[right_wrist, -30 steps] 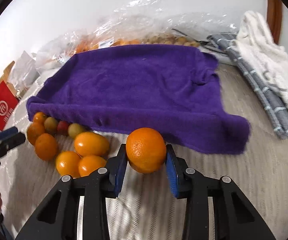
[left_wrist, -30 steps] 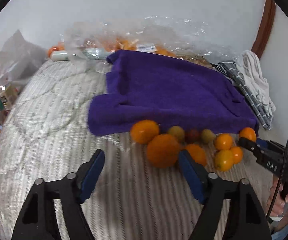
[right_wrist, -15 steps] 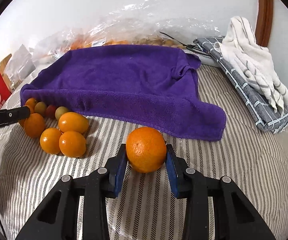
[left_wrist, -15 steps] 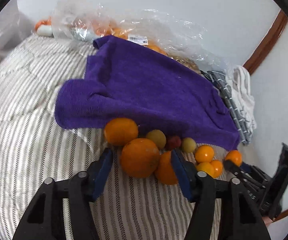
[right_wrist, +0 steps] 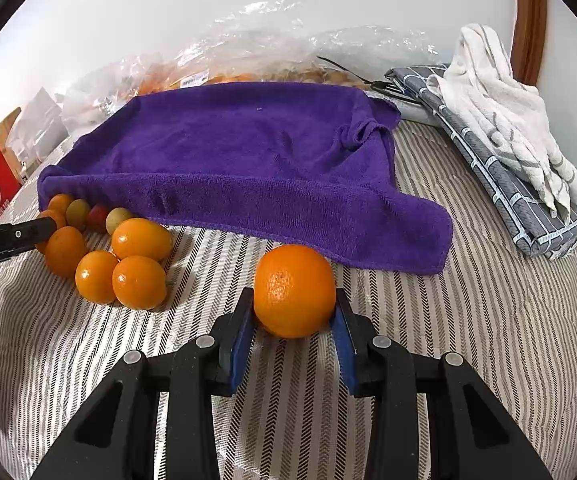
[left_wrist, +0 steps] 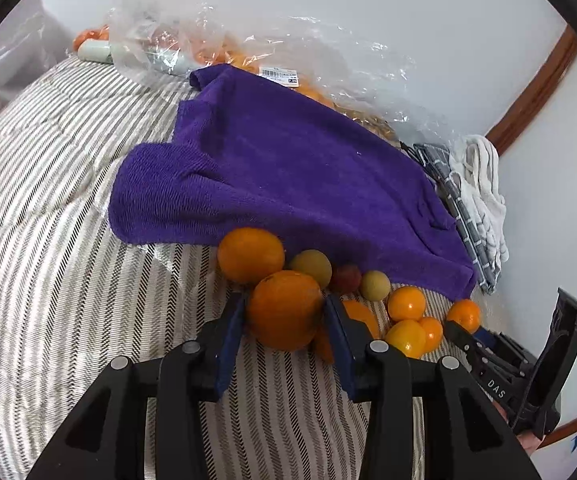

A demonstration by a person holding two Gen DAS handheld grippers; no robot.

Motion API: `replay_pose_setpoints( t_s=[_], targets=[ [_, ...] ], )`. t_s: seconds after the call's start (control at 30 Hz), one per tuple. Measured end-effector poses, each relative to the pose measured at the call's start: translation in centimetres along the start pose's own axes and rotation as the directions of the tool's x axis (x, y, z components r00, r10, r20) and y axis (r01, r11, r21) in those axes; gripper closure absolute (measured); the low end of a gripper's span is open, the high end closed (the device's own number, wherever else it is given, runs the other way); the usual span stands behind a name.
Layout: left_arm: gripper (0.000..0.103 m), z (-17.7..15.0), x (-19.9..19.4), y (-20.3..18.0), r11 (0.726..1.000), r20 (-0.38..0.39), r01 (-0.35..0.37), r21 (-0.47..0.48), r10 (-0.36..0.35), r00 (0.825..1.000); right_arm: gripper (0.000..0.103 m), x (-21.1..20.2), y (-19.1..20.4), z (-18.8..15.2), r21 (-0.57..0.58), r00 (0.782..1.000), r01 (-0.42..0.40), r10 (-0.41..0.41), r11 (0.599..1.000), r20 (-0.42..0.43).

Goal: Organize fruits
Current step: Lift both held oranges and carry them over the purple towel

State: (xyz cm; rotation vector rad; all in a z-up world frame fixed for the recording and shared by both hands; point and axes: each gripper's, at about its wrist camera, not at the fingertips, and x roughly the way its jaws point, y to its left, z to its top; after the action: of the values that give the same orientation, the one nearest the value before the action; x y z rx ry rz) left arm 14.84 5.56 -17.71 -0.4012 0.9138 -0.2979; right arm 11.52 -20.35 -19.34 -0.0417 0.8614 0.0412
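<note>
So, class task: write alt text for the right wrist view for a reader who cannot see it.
The right gripper clamps an orange over a striped bedcover. Behind lies a purple towel; a cluster of small fruits sits to its left.

White letters "DAS" on black plastic right gripper (left_wrist: 484,350) finger, 4 o'clock in left wrist view. White barcode price sticker (left_wrist: 278,75) on clear plastic bag (left_wrist: 340,68), digits unreadable.
</note>
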Motion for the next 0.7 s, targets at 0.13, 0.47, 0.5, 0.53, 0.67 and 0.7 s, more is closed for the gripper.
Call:
replay_pose_setpoints(
  t_s=[0.13, 0.47, 0.5, 0.53, 0.67, 0.7],
  targets=[
    [0.068, -0.1, -0.5, -0.4, 0.999, -0.003, -0.011, 0.033, 0.011, 1.000, 0.067, -0.1, -0.1, 0.0, 0.008, 1.000, -0.009, 0.009, 1.000, 0.005],
    [0.068, -0.2, -5.3, -1.7, 0.991, 0.065, -0.104, 0.083, 0.099, 0.993, 0.067, -2.6, -0.5, -0.5, 0.052, 0.999, -0.018, 0.017, 0.999, 0.038],
    [0.068, -0.2, -5.7, -1.8, 0.990, 0.069, -0.105, 0.089, 0.099, 0.993, 0.067, -3.0, -0.4, -0.4, 0.052, 0.999, -0.019, 0.016, 0.998, 0.045],
    [0.068, -0.1, -6.0, -1.9, 0.990, 0.075, -0.108, 0.094, 0.101, 0.992, 0.067, -3.3, -0.4, -0.3, 0.053, 0.999, -0.018, 0.016, 0.998, 0.051],
    [0.068, 0.0, -6.7, -2.1, 0.990, 0.074, -0.112, 0.090, 0.106, 0.992, 0.067, -3.9, -0.3, -0.3, 0.046, 0.998, -0.009, 0.007, 0.999, 0.057],
    [0.068, -0.1, -6.8, -2.1, 0.990, 0.073, -0.111, 0.090, 0.104, 0.992, 0.067, -4.0, -0.4, -0.3, 0.048, 0.998, -0.009, 0.007, 0.999, 0.055]
  ],
)
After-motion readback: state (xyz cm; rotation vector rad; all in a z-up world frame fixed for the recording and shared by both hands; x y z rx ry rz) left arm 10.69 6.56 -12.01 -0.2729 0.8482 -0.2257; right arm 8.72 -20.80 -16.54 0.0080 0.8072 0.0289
